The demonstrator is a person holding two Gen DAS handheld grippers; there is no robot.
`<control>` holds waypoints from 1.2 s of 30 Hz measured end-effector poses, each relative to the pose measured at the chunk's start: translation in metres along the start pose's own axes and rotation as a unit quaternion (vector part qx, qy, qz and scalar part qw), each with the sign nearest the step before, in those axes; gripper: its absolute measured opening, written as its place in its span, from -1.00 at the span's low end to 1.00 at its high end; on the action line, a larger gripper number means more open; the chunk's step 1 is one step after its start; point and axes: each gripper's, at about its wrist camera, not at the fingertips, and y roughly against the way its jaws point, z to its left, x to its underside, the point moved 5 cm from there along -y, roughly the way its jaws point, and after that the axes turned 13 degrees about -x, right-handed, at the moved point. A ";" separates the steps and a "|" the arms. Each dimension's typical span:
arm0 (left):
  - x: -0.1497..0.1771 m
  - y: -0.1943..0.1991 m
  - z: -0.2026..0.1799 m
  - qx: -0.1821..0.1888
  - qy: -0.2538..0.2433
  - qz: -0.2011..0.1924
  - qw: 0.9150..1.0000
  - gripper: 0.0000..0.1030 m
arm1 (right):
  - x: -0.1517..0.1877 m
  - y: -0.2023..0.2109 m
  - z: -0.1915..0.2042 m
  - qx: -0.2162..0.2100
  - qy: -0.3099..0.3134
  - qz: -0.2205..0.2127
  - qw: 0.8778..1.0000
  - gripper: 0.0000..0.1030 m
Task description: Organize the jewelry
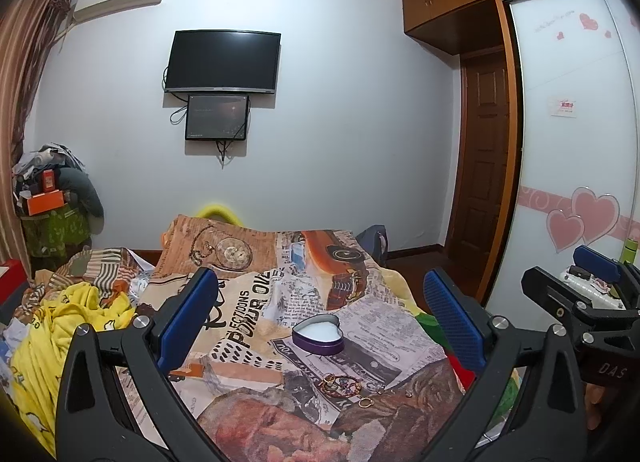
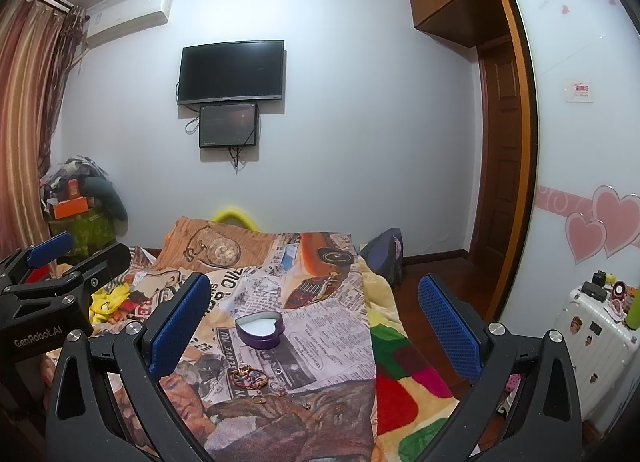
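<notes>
A purple heart-shaped tin (image 1: pixel 318 334) with a white inside stands open on the printed blanket (image 1: pixel 256 302); it also shows in the right wrist view (image 2: pixel 260 329). In front of it lies a small pile of jewelry: a beaded bracelet (image 1: pixel 340 384), rings and a gold hoop (image 1: pixel 366 402). The pile also shows in the right wrist view (image 2: pixel 250 376). My left gripper (image 1: pixel 320 314) is open and empty, held above the tin. My right gripper (image 2: pixel 316 314) is open and empty, a little right of the tin. Each gripper shows at the edge of the other's view.
Yellow clothes (image 1: pixel 60 326) lie heaped at the bed's left. A colourful blanket (image 2: pixel 404 378) covers the bed's right edge. A white suitcase (image 2: pixel 596 338) with small items stands on the right by the wardrobe. A backpack (image 2: pixel 384 254) sits on the floor beyond the bed.
</notes>
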 end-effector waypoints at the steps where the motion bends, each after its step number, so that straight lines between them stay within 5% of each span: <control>1: 0.000 -0.001 0.000 0.000 0.000 0.001 1.000 1.00 | 0.000 -0.001 0.000 0.000 -0.001 0.001 1.000 1.00; 36: 0.004 -0.003 -0.002 0.003 -0.004 0.008 1.000 1.00 | 0.001 -0.006 0.000 0.000 -0.001 0.011 1.000 1.00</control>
